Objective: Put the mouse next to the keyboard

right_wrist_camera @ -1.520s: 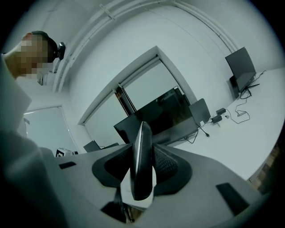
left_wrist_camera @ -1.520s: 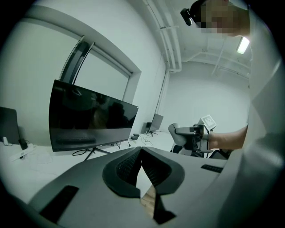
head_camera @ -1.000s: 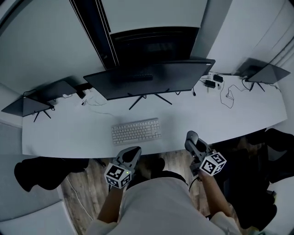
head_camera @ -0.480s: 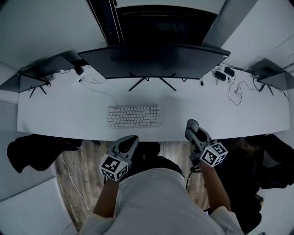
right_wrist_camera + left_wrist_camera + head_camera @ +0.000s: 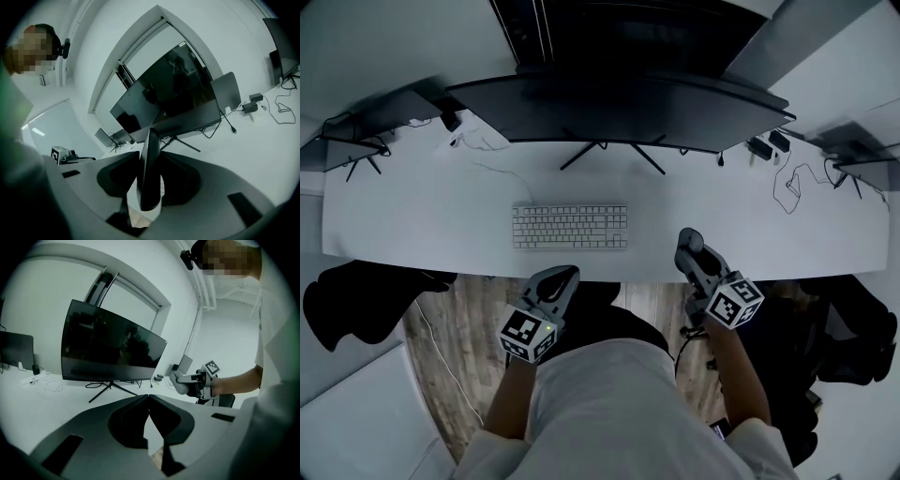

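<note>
Right claw [image 5: 694, 255] pinched mouse [image 5: 149, 173] edge-on across flanks, over near edge of surface [image 5: 422, 216], right of keyboard [image 5: 570, 227], apart from it. Left claw [image 5: 148, 397] pressed together, empty, off near edge. Mouse judged light, rigid, smooth-shelled: slip risk; hold mid-flanks. Bare surface right of keyboard gave ample set-down room; monitor stand [image 5: 605, 155] and cables [image 5: 787, 183] well behind.
</note>
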Motion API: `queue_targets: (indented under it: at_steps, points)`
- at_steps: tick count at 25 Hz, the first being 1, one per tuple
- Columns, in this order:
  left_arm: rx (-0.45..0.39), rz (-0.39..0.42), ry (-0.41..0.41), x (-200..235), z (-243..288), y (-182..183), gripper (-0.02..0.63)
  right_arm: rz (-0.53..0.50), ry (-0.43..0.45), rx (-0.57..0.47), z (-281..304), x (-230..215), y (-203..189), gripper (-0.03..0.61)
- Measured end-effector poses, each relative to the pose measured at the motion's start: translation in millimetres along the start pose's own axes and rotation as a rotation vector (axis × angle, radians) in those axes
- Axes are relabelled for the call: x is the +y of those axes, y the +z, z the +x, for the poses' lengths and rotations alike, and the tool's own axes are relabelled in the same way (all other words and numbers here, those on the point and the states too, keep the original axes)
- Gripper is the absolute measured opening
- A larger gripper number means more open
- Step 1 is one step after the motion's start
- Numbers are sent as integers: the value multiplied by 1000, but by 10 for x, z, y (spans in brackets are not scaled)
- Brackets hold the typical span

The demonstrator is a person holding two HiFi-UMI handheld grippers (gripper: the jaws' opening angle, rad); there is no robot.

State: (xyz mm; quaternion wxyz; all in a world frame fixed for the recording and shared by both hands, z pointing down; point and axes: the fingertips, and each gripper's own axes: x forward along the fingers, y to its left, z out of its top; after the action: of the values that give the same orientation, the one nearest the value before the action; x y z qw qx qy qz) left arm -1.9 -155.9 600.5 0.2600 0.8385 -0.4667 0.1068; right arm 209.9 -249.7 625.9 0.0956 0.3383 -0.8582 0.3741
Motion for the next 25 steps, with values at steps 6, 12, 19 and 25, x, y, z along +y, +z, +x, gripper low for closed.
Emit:
queue_targets:
  at_steps: [6,12,19,25]
  points:
    - [19,-17,-48,206,241,-2,17,3,-25,63,333,-71,-39,150]
    - [39,-25,-86,373,441,-49,17,10,-48,111,660,-166,-136,149]
    - [62,-55,-121,500,585,-189,17,14,-97,167,1031,-406,-423,150]
    - [94,-80,-138,545,647,-349,17,14,-136,228,1334,-628,-715,149]
